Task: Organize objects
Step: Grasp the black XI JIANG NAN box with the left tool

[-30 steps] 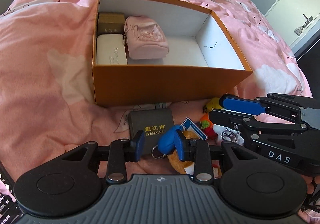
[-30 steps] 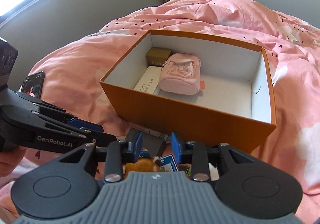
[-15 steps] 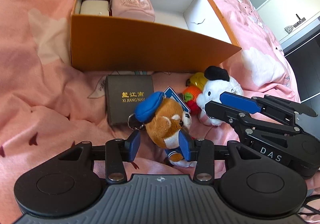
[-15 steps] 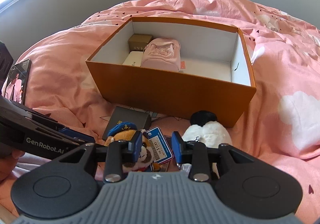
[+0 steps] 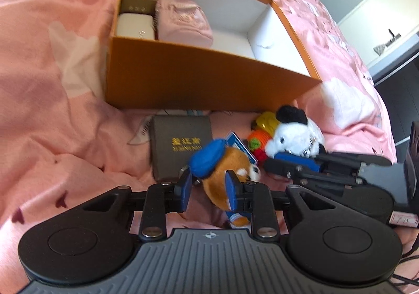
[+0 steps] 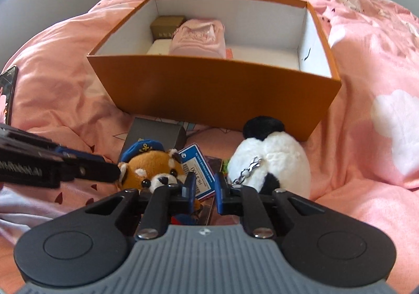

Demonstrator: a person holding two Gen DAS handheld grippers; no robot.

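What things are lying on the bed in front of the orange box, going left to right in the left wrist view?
Dark gray box with gold lettering → red panda plush in a blue cap → orange and green knitted toy → black and white panda plush.

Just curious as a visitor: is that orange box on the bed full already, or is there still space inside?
Partly filled. The orange box holds a pink pouch, a gold box and a white case at one end; the remaining floor is bare.

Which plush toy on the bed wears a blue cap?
The brown red-panda plush between the left gripper's fingers; the black-and-white panda plush beside it wears none.
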